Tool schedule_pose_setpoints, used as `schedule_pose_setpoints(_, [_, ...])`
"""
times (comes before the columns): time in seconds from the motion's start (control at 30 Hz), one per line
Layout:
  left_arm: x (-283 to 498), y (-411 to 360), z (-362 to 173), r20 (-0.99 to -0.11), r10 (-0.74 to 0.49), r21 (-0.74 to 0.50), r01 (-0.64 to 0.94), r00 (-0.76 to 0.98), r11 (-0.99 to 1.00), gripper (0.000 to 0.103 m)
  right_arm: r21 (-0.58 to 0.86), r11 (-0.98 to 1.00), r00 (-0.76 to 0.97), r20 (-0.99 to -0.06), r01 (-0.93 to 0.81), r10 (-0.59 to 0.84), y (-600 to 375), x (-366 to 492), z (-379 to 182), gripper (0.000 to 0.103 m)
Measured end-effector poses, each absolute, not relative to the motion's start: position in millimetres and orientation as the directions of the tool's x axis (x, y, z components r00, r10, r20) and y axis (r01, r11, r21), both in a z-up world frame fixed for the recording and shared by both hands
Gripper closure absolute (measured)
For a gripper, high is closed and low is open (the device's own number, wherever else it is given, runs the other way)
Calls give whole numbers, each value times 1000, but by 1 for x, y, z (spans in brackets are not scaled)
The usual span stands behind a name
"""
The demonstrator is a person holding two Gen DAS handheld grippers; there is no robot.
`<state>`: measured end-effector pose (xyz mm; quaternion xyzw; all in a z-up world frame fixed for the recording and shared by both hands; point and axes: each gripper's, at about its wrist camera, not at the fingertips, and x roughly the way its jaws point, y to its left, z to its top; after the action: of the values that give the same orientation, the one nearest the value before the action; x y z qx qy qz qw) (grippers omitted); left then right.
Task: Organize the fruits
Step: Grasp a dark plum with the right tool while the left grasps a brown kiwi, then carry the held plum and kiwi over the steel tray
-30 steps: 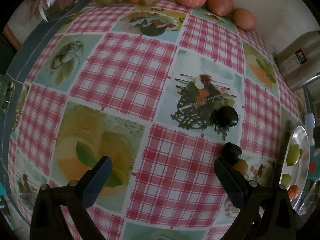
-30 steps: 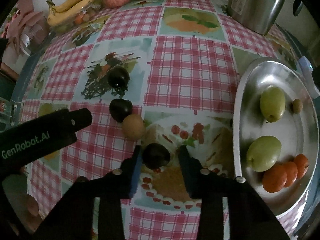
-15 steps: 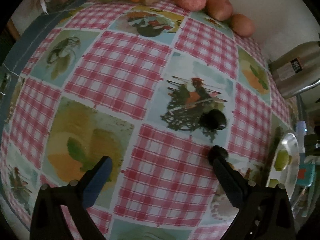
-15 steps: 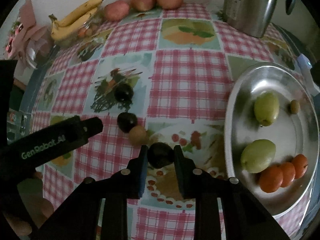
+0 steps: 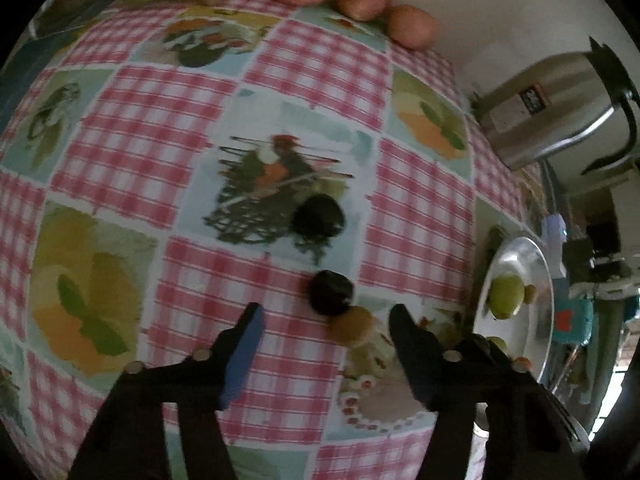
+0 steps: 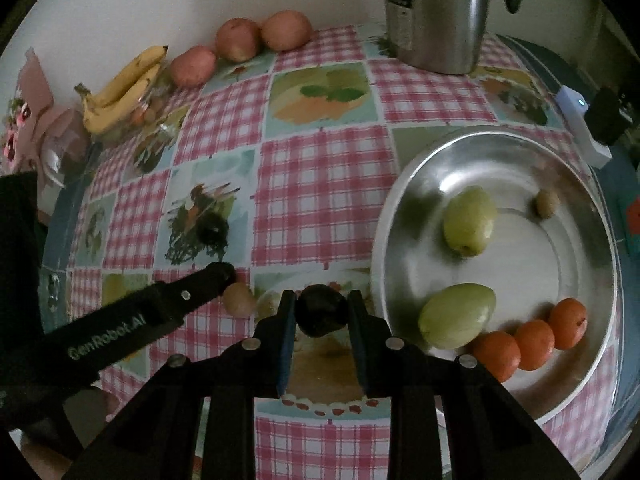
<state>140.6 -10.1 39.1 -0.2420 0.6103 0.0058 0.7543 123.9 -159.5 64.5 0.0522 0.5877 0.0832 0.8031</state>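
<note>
The right gripper (image 6: 321, 311) clamped a dark plum (image 6: 320, 314) between its fingers, just left of the steel plate (image 6: 404, 216). The left gripper (image 5: 325, 317), its fingers just closing but still apart and touching nothing, pointed at another dark plum (image 5: 331, 291) and a small tan fruit (image 5: 353, 325) on the surface.

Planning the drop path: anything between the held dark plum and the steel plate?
Nothing: in the right wrist view only bare tablecloth separates the dark plum from the steel plate rim.
</note>
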Motion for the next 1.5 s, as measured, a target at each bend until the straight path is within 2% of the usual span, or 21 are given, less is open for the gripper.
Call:
schedule_pose_setpoints(0.53, [147,-28,27,-921,-320,-374,-281,221,884,75,215,975,308,-926,-47,219,-171,124,70,76])
schedule_pose_setpoints(1.2, [147,-33,56,-909,-314,-382,-246,272,891,77,250,968,315,-918,-12,241,-187,126,70,76])
schedule_pose_setpoints(1.5, [149,-64,74,-896,-328,-388,-169,298,906,77,228,963,325,-930,142,173,-242,132,67,76])
